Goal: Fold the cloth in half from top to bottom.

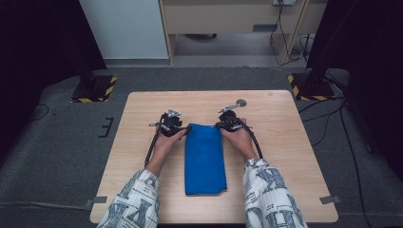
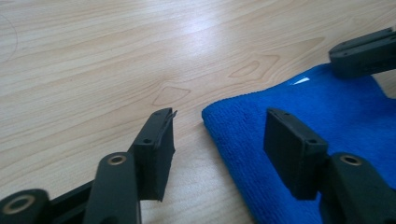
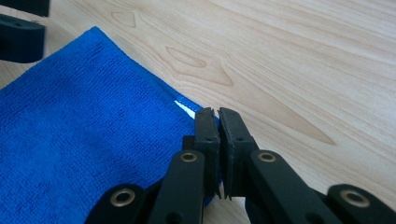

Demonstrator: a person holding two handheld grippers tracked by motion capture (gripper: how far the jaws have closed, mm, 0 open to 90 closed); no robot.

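Right hand-held gripper (image 3: 218, 116) pinches the blue towel (image 1: 205, 159) corner; left hand-held gripper (image 2: 217, 128) is half open around the other corner, not pressing it

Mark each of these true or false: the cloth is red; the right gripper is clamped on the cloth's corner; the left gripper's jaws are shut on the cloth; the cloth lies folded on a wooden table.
The cloth is red: false, it is blue.
The right gripper is clamped on the cloth's corner: true.
The left gripper has its jaws shut on the cloth: false, they stand apart around the corner, not pressing it.
The cloth lies folded on a wooden table: true.
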